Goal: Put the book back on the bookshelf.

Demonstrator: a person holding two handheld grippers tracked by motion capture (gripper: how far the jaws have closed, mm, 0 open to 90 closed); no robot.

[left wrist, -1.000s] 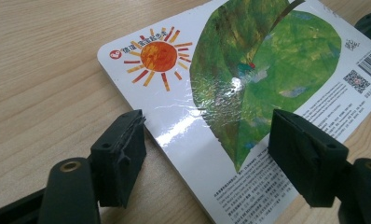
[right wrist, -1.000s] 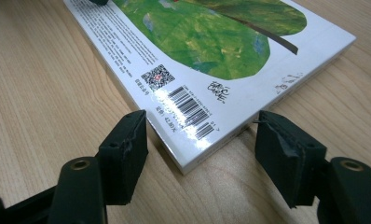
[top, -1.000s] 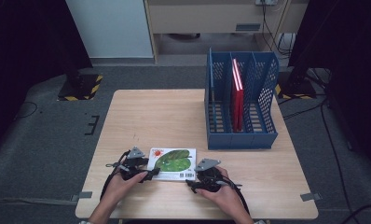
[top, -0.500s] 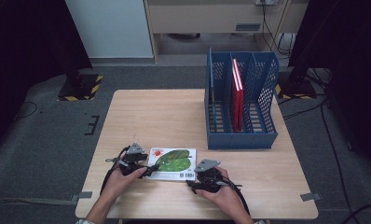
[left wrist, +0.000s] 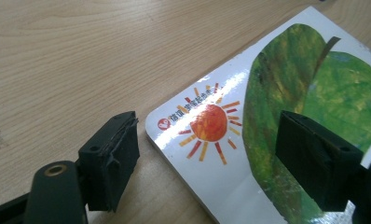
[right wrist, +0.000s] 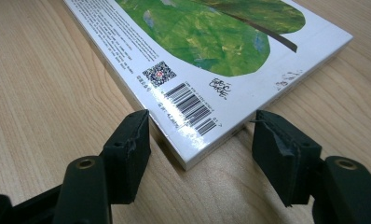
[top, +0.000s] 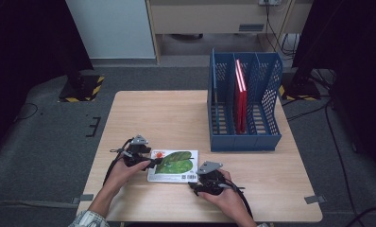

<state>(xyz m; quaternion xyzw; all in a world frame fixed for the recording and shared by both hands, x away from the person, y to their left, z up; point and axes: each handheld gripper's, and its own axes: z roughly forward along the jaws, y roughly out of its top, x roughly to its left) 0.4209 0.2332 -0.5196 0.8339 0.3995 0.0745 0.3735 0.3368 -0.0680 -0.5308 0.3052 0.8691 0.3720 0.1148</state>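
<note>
While book (top: 173, 165) lies flat at table's (top: 176, 113) near edge, left gripper (left wrist: 207, 154) jaws have just been opening, book corner between, unpressed. Right gripper (right wrist: 200, 149) jaws kept wide astride near-right corner. Grip judged released; rack (top: 243, 104) far right.

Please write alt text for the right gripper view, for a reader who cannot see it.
A book with a green leaf on its white cover lies flat on a wooden table, its barcode corner pointing between the open black jaws of the right gripper. The pads do not touch it.

table (top: 143, 113) left/centre: free | file rack (top: 245, 137): blocks right-rear
</note>
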